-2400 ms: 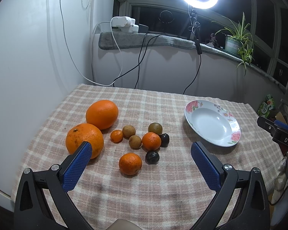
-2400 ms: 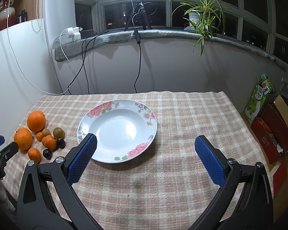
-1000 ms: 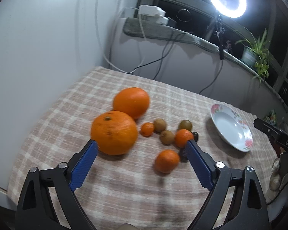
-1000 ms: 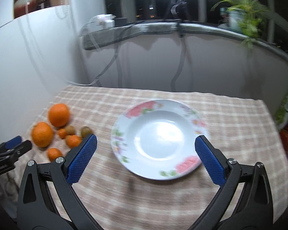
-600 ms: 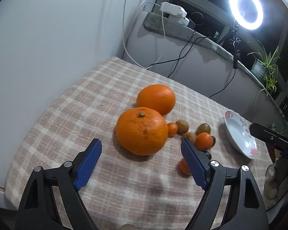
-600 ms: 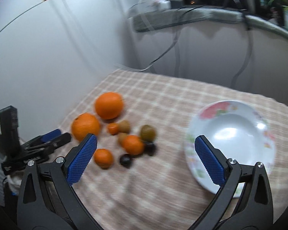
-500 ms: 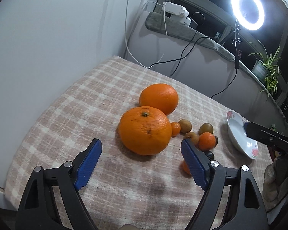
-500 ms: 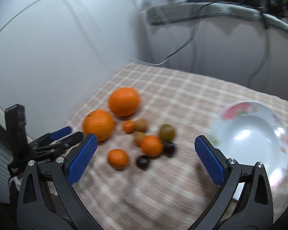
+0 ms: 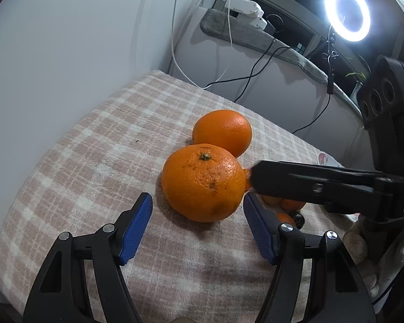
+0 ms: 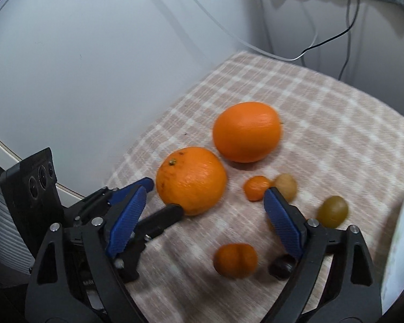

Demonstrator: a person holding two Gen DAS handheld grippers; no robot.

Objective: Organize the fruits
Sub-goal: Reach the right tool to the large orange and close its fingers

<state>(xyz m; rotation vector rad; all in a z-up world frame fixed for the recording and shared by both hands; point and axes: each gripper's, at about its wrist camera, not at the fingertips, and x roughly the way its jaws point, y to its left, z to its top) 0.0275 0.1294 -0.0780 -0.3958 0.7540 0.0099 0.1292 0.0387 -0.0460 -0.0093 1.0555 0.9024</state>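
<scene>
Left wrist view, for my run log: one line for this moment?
left tongs: closing, not touching | target: stemmed orange | right tongs: closing, empty

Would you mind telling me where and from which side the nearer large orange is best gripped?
Grip the nearer large orange across its widest middle, coming from the table's near edge; its stem points up, and the closing left tongs already straddle it, not yet touching.

Ahead of my tongs – lit ring light on stand, white charger block on grey sill, black cables trailing down – checked cloth underneath.
</scene>
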